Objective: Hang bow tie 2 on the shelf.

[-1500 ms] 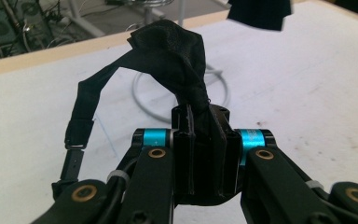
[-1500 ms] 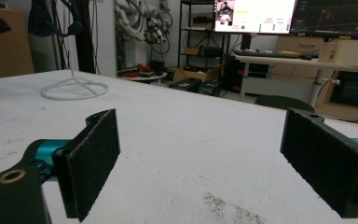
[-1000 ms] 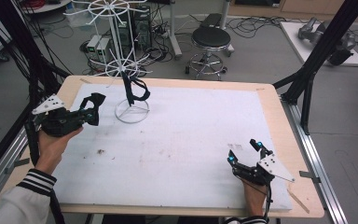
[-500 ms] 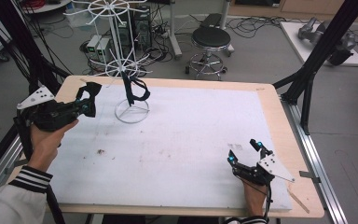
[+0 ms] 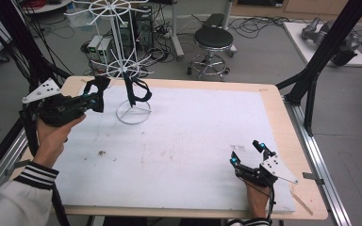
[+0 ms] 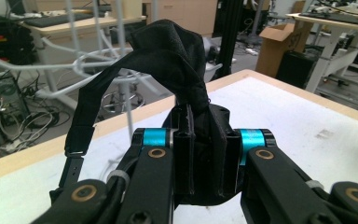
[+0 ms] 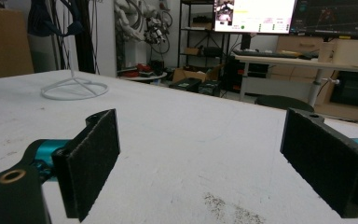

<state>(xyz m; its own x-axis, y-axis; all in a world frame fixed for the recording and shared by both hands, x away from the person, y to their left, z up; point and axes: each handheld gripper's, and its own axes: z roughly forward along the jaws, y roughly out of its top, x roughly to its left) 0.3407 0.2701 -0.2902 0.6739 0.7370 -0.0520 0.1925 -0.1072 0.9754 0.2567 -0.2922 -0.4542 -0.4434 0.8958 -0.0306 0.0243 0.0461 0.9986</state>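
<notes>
Item: black fabric strap with a small metal buckle [image 6: 168,56]. Held in the left gripper [image 5: 95,95], whose jaws are clamped tight on a bunched fold of the cloth; in the left gripper view the strap loops up and over the jaw tips and hangs down the left side of the frame. In the high view this gripper sits at the upper left of the frame, raised above the table's corner, carried by a hand [image 5: 52,134] in a striped cuff.

Item: white wire display stand with round base and spoked tiers [image 5: 133,111]. Upper centre-left of the high view, standing on the white foam-covered wooden table [image 5: 193,132], just right of the left gripper. A second black strap [image 5: 136,89] hangs on its lower tier; the hook it hangs from is hard to make out.

Item: right gripper [image 5: 247,151]. Lower right of the high view, low over the table, jaws spread wide with nothing between them; the right gripper view shows both felt-faced pads [image 7: 93,163] well apart.
</notes>
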